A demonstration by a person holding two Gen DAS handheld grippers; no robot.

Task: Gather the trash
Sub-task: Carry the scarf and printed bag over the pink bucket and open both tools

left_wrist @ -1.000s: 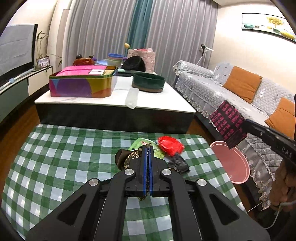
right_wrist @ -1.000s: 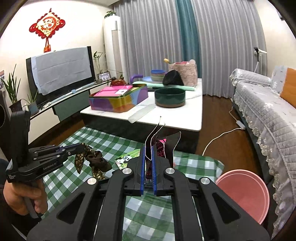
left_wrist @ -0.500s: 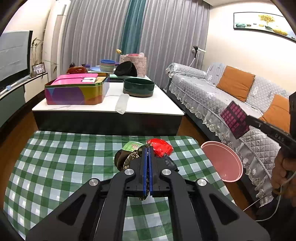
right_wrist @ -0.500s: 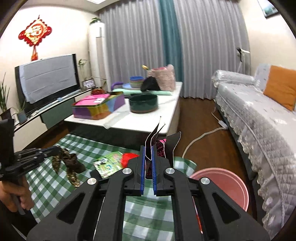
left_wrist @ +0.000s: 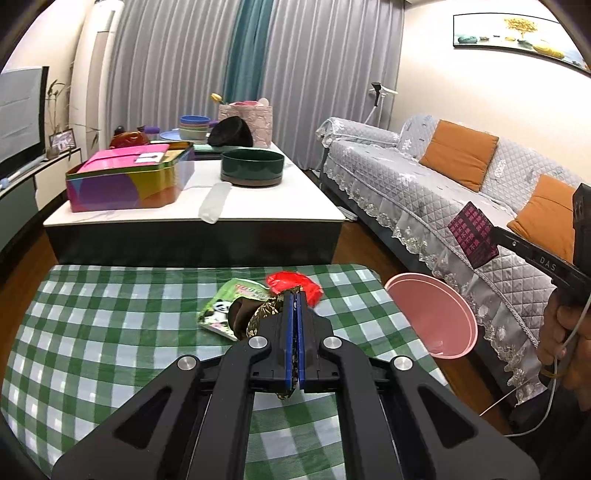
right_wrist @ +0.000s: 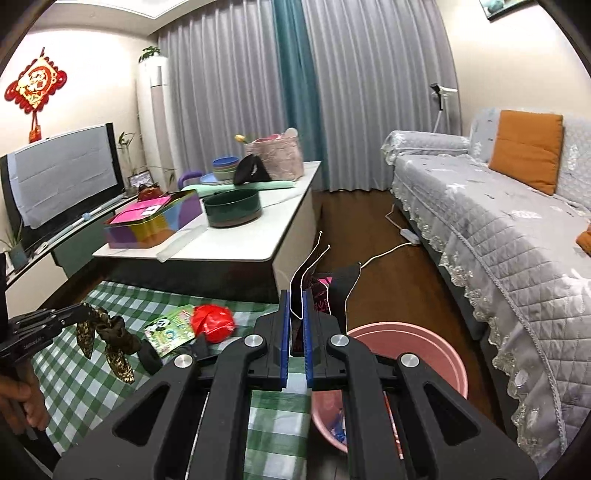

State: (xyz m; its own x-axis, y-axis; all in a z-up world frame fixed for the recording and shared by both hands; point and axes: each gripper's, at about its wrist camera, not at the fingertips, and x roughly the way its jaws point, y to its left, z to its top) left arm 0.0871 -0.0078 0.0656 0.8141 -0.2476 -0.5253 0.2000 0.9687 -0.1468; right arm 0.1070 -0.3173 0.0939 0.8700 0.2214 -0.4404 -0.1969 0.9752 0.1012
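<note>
Red wrapper (left_wrist: 293, 282) and panda packet (left_wrist: 231, 308) lie on my checked cloth (left_wrist: 110, 332); pink bin (right_wrist: 406, 354) beside it; left gripper (left_wrist: 294, 295) clenches a leopard-print bow (right_wrist: 105, 334); right gripper (right_wrist: 295, 295) grips a dark wrapper (right_wrist: 332, 291) above the bin.

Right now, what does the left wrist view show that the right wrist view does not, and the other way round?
Only the left wrist view shows the framed picture on the wall. Only the right wrist view shows the red knot ornament and the trash inside the pink plastic bin. Both show the green checked cloth, the red crumpled wrapper, the panda packet and the bin.
</note>
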